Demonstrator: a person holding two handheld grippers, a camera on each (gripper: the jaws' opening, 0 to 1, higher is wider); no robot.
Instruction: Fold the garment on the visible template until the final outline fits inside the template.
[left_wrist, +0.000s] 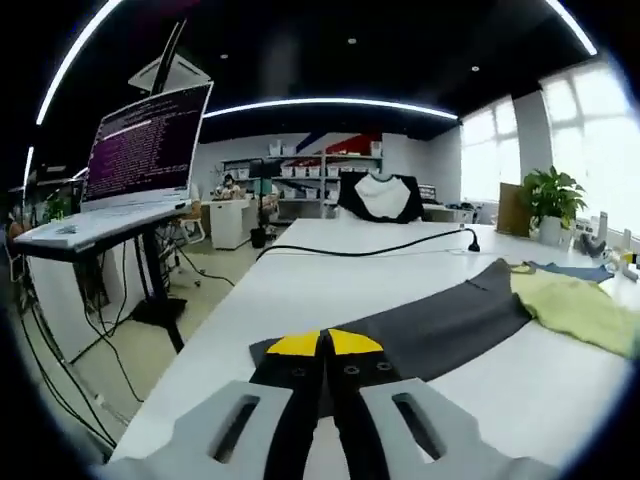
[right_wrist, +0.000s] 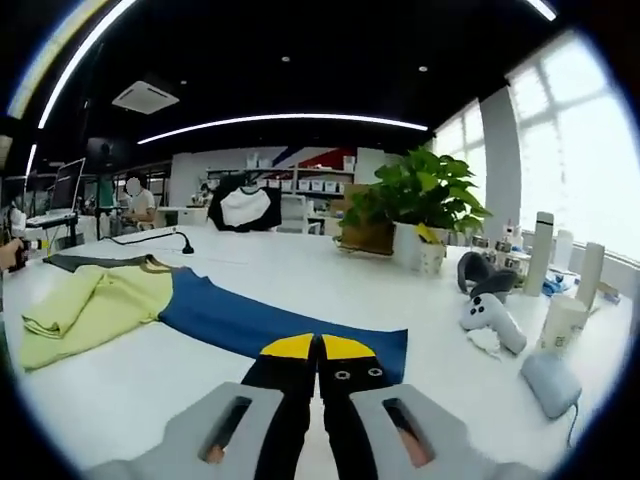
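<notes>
A long-sleeved garment lies spread across the white table (left_wrist: 330, 280). Its body is yellow-green (left_wrist: 575, 305), one sleeve is dark grey (left_wrist: 450, 325) and the other is blue (right_wrist: 250, 320). My left gripper (left_wrist: 325, 345) is shut, its yellow tips pressed together on the cuff end of the grey sleeve near the table's left edge. My right gripper (right_wrist: 318, 348) is shut too, tips together on the end of the blue sleeve. From the right gripper view the yellow-green body (right_wrist: 90, 300) lies bunched at the left, with the grey sleeve (right_wrist: 90, 262) beyond it.
A laptop (left_wrist: 145, 150) stands on a raised stand left of the table. A black cable (left_wrist: 370, 250) crosses the far tabletop. A potted plant (right_wrist: 420, 200), a white controller (right_wrist: 490, 315), bottles (right_wrist: 545, 250) and a grey pad (right_wrist: 550, 380) sit at the right.
</notes>
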